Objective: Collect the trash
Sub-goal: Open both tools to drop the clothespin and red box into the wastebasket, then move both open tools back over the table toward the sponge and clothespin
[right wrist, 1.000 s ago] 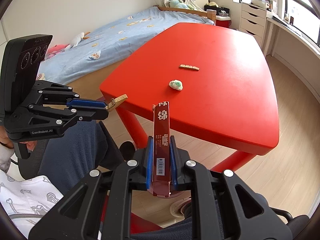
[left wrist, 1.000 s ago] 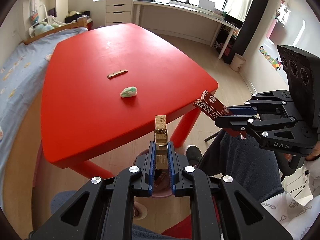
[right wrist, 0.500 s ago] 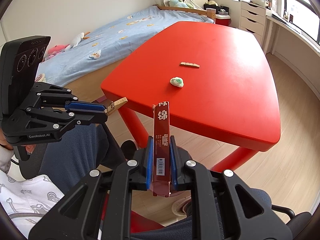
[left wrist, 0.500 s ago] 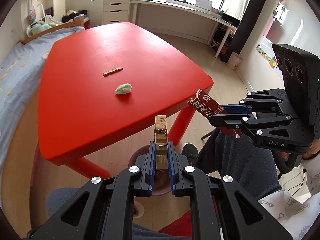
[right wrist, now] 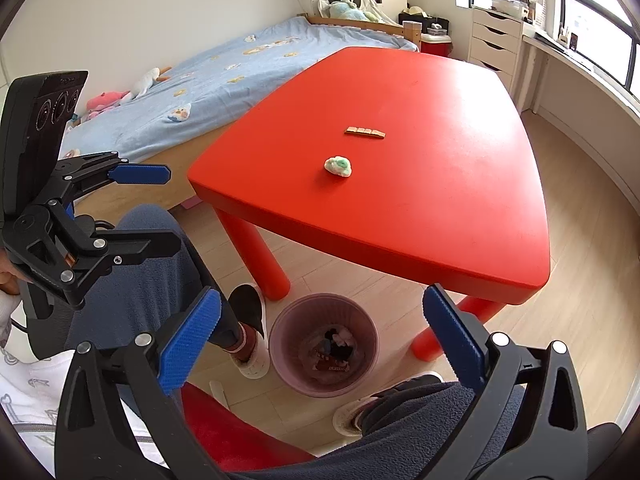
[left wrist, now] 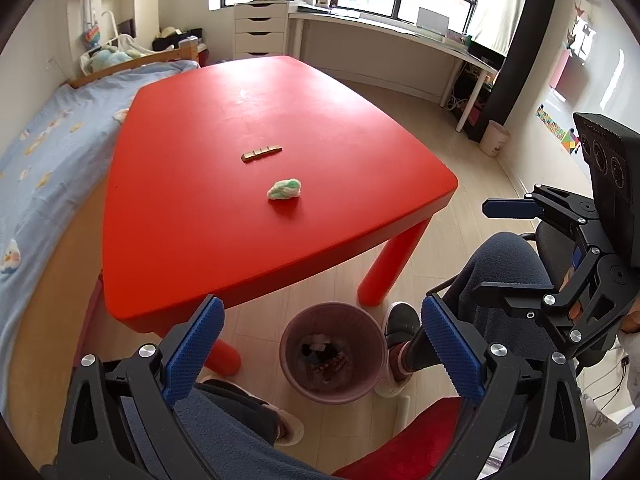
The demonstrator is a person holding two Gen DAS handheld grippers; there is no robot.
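The left gripper hangs over the pink waste bin, its jaws opening wide, with nothing between the blue pads. The right gripper hangs over the same bin, its jaws likewise opening and empty. Each gripper shows in the other's view, off to the side of the bin: the right one at the right edge of the left wrist view, the left one at the left edge of the right wrist view.

The bin stands on the pale wood floor just in front of the red table, between the person's two feet in light slippers, and holds crumpled scraps and wrappers. The person's knees in dark blue trousers flank the bin. A red seat edge lies on the near side of it.

On the table, beyond the bin, rest a crumpled white-and-green wad and, farther back, a short tan strip, apart from each other. Beside the table runs a bed with a light blue cover. Behind it are white drawers and a long desk under the window.
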